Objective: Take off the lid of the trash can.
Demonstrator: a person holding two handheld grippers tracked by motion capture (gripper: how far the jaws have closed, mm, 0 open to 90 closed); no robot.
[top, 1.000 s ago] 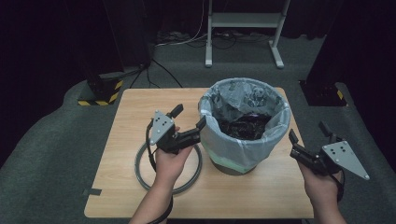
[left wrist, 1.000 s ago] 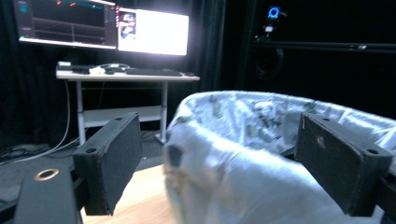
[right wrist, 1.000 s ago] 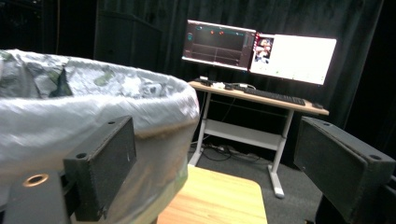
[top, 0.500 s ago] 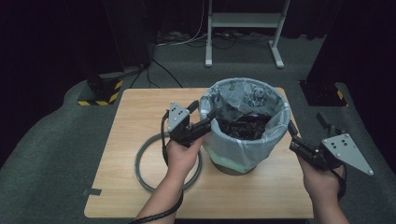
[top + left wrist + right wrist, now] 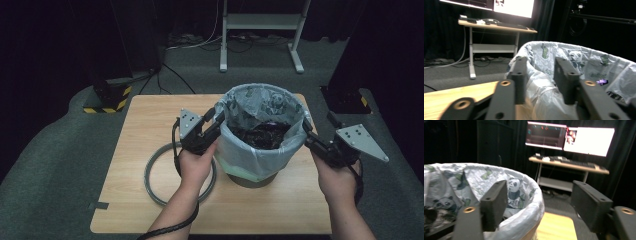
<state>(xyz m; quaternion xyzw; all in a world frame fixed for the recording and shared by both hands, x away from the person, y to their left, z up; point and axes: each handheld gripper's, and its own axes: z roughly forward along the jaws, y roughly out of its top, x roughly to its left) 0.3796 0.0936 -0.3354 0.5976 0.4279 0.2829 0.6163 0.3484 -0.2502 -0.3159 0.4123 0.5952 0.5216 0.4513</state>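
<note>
On grey carpet (image 5: 60,165), wooden table (image 5: 145,125).

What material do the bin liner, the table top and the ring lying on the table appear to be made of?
Bin liner: thin plastic film, pale and translucent, crinkled, with printed pandas. Table top: probably wood or wood laminate, with light grain and a matte finish. Ring: grey with a smooth look, perhaps plastic or metal; the pictures leave that open.
</note>
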